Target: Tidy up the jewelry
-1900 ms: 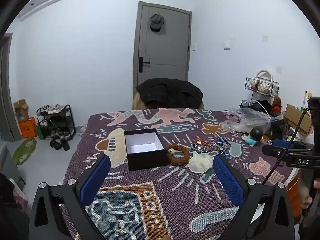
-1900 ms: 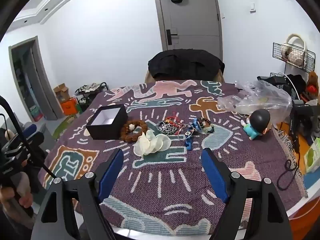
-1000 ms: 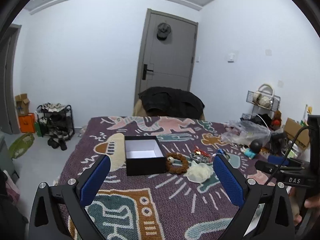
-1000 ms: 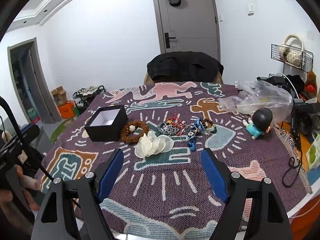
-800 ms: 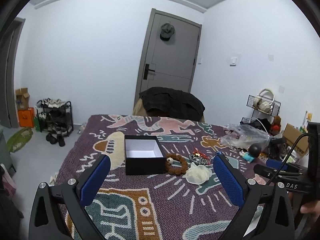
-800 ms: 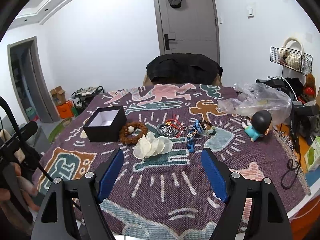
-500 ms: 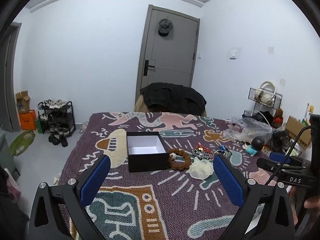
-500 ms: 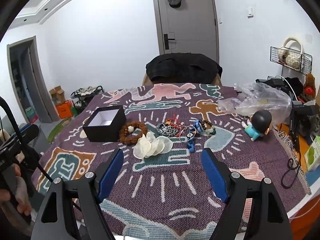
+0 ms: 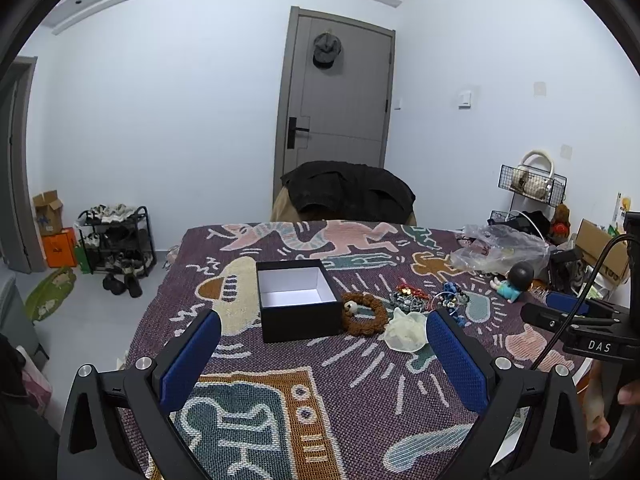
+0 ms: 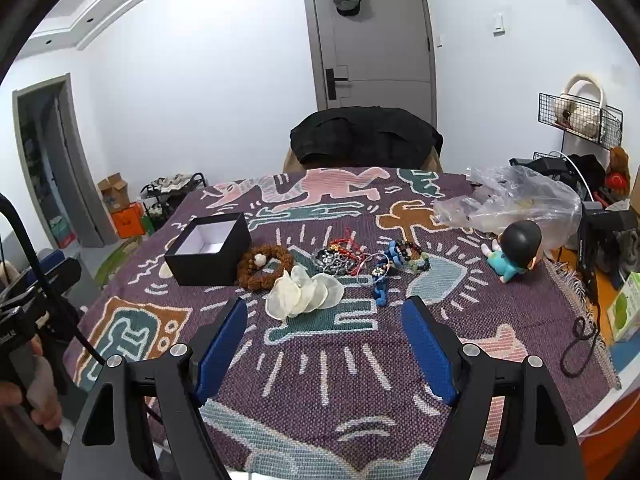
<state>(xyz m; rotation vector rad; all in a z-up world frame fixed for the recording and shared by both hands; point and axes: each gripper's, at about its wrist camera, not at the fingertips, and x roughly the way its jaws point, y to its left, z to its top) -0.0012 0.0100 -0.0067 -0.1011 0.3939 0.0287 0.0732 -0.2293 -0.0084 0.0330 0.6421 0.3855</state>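
Table cover (image 10: 360, 360): coarse woven cloth, matt, rough knit texture. Black box (image 10: 208, 256): matt card outside, smooth white paper lining. Brown bracelet (image 10: 266, 266): dull wood-like beads. White shell pieces (image 10: 304, 294): smooth, faint sheen. Bag (image 10: 516, 204), right of frame: clear crinkled plastic, glossy. Figurine (image 10: 514, 250): smooth plastic. Gripper pads (image 10: 220, 344): blue, textured, on matt black plastic with metal screws.
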